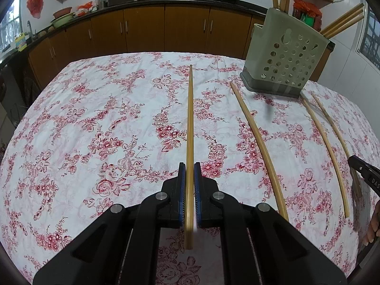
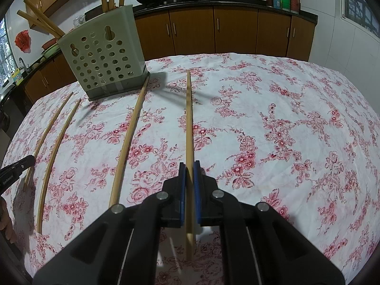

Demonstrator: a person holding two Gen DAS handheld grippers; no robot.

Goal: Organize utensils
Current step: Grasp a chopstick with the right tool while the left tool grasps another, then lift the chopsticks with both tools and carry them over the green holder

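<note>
Left hand-held gripper (image 1: 189, 166): jaws closed to a narrow gap at lower centre of the left wrist view, blue pads (image 1: 182, 182) pressing from both sides, pointing steeply downward. Right hand-held gripper (image 2: 189, 165): same pose, jaws likewise clamped, lower centre of its own view. Fingers (image 1: 372, 228) of the person's hand show at the right edge of the left wrist view.

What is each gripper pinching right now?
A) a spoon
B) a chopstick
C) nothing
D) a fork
B: the left gripper is shut on one chopstick, and the right gripper is shut on another chopstick, each stick running out over the flowered tablecloth.
</note>
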